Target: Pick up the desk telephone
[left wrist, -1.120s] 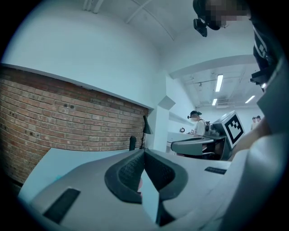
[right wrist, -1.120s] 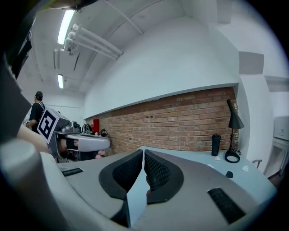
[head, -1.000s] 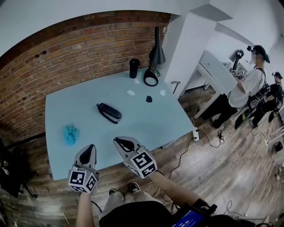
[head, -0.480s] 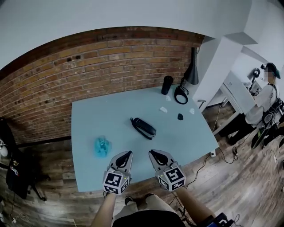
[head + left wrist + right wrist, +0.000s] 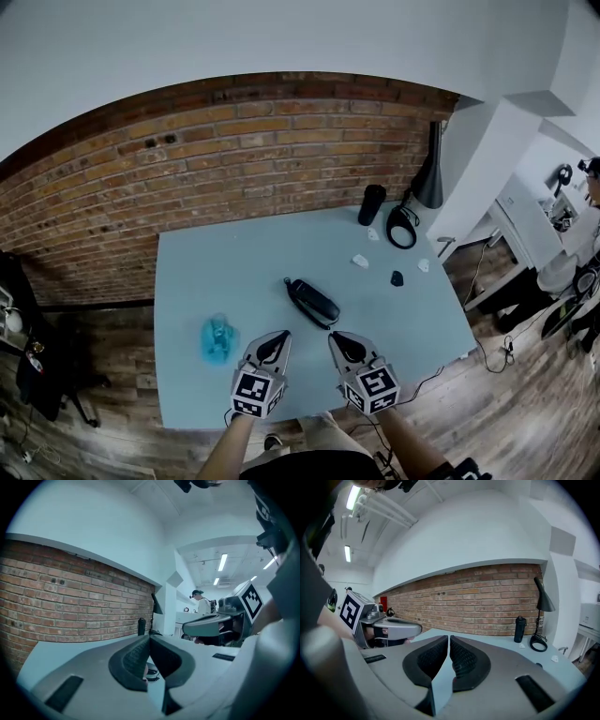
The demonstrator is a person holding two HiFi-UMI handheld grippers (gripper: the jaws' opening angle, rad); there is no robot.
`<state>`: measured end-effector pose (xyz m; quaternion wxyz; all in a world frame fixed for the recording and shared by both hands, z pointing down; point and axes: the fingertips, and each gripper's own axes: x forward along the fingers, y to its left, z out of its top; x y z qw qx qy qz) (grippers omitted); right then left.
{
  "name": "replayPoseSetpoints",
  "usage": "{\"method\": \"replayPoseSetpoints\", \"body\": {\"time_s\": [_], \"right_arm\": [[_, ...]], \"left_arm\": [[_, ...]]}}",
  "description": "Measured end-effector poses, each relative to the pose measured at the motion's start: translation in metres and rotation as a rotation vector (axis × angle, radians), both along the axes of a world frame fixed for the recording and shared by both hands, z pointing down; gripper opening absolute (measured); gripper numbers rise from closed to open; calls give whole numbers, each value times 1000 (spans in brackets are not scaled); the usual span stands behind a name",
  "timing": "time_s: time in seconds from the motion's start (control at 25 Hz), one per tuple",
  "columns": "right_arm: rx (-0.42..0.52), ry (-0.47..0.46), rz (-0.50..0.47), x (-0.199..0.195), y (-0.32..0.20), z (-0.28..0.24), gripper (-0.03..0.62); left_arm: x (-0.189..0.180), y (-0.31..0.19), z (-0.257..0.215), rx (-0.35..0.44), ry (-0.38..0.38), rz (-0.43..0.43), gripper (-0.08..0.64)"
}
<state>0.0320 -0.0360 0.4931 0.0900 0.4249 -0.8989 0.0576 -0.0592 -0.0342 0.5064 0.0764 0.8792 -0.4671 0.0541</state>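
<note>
Desk telephone (image 5: 312,302) lies aslant (far-left end to near-right end) just beyond both empty, closed-jawed tools; right gripper (image 5: 337,341) looks nearer it than left gripper (image 5: 275,341).

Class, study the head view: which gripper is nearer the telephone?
Right. The right gripper sits just short of the telephone's near end, on the person's side. The left gripper is further off, short of it and to its left.
</note>
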Motion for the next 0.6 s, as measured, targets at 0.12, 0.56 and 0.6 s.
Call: {"method": "replayPoseSetpoints", "body": {"time_s": [0.12,0.56,0.6], "right_arm": [[-13,-9,-41,5,-28,12,23],[-100,107,-168,30,-100,66,55],[-111,129,-176,29,-103,74,62]], "left_arm": [[2,-23,9,-6,-25,-52,3],[15,-70,25,-55,-61,-189,3],[14,-71,28,-65,-56,-194,3]]}}
